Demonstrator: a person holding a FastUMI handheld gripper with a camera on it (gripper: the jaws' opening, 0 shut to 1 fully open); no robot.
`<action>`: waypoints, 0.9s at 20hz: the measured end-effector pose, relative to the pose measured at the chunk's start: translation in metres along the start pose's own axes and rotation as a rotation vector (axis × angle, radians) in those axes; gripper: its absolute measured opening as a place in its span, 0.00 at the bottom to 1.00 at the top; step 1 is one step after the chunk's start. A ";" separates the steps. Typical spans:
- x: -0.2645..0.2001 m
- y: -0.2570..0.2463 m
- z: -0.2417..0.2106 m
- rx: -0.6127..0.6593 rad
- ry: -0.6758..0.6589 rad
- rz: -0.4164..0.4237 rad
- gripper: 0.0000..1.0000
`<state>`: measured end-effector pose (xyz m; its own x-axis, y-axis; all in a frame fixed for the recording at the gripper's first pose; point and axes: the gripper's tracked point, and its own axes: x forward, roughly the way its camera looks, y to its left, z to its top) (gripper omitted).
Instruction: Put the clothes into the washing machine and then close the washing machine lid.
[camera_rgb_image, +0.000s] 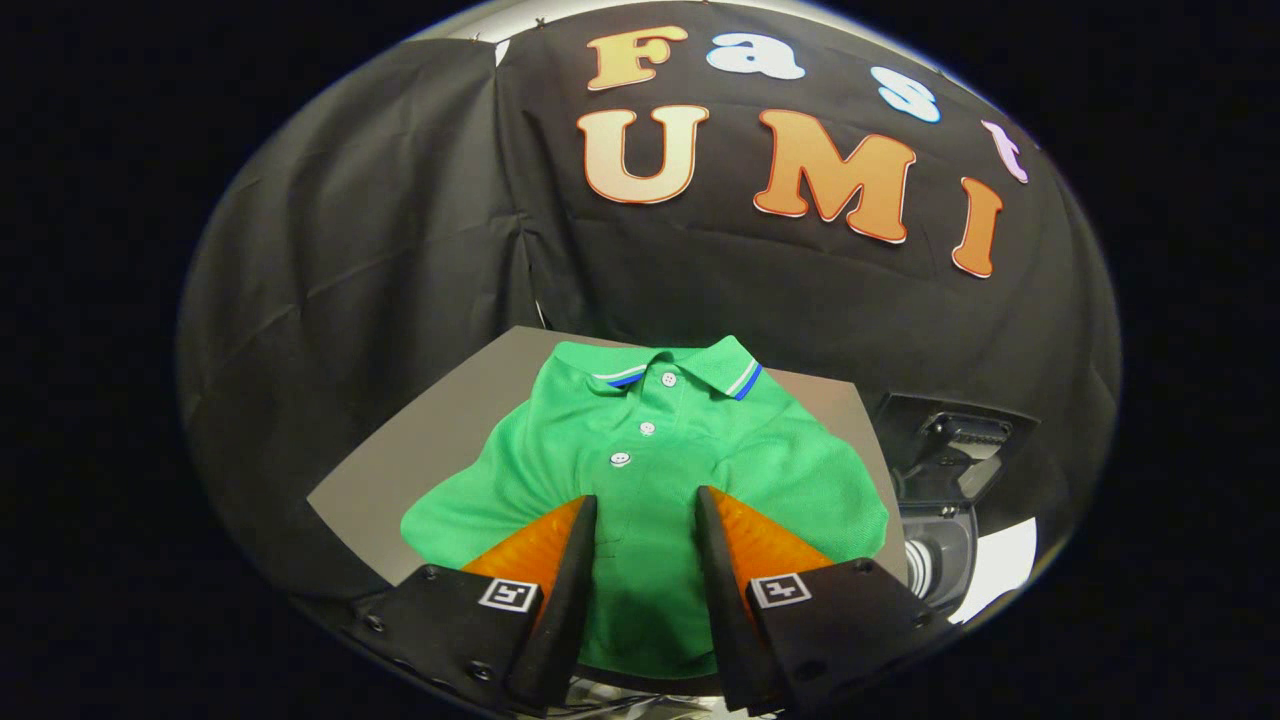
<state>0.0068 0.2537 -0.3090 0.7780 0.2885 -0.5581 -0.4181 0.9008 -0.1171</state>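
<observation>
Gripper view: a green polo shirt (655, 470) is seen spread flat, front side up, on a grey surface (400, 470) inside the booth, its collar turned away from the camera toward the black cloth wall (400, 250). The collar is edged with blue and white stripes, and three white buttons (646, 428) are lined up down the placket below it. The shirt's sleeves are splayed out to either side, and its hem is draped toward the near edge of the surface.

The gripper (646, 510) is held just above the lower half of the shirt with its fingers spread wide apart; nothing is clasped between them, and green fabric is visible in the gap. Whether the fingertips (585, 515) are touching the cloth cannot be told. The lowest button lies just beyond the fingertips, roughly in line with the gap.

Beside the shirt, off its right-hand sleeve and past the edge of the surface, the washing machine (940, 540) is seen, dark in body, with its lid (955, 445) raised and a pale, ribbed part of the drum showing in the opening. The shirt is lying wholly on the surface, apart from the machine.
</observation>
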 end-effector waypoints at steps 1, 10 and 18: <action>-0.001 0.000 0.002 0.031 -0.010 0.004 0.55; -0.008 -0.001 0.000 0.069 -0.030 0.008 0.19; -0.046 -0.009 0.081 0.189 -0.199 -0.026 0.08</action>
<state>0.0127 0.2589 -0.2156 0.8720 0.3055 -0.3824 -0.3163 0.9480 0.0360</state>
